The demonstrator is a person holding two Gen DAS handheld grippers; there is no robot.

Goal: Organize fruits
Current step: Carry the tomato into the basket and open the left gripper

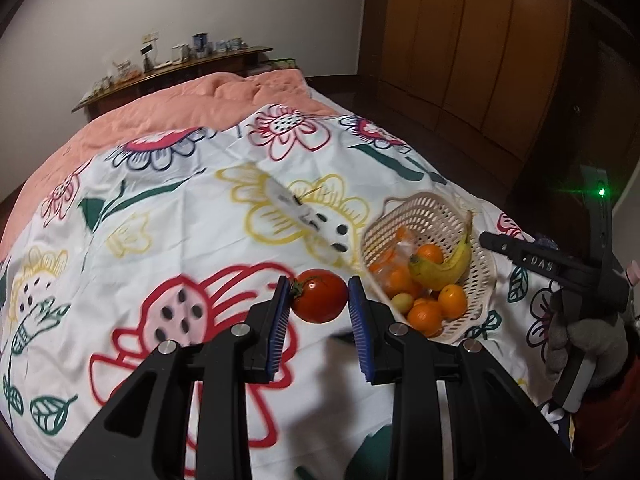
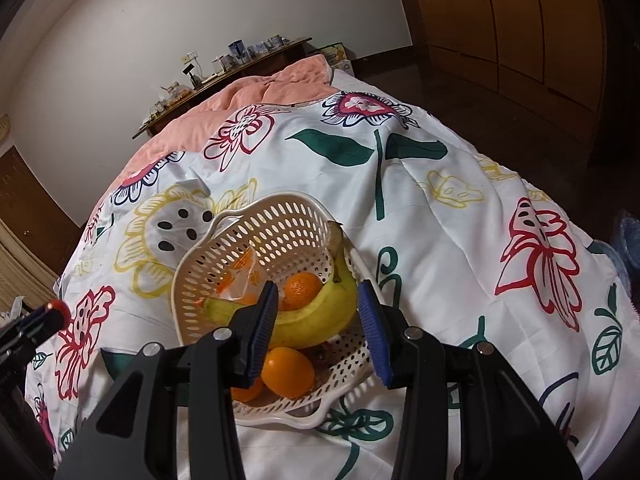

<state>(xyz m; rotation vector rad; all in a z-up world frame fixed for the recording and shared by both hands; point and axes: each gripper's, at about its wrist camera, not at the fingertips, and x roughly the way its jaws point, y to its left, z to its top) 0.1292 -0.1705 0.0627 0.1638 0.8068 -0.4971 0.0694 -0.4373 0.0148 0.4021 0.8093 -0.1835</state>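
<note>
Pinching the tomato (image 1: 320,295) across its sides in my left tongs (image 1: 319,300); soft, thin-skinned, so gently. Right tongs (image 2: 318,320) spread, empty, above the basket (image 2: 280,220).

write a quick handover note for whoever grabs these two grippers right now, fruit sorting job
Left gripper: shut on the tomato, held above the flowered sheet, just left of the basket.
Right gripper: jaws apart over the basket, holding nothing that I can see.
In the basket: banana, several oranges, a small greenish fruit and a clear bag with orange pieces.
Done: most fruit is in the basket.
Left: carry the tomato over the rim and let go. No other loose fruit is in view.
</note>
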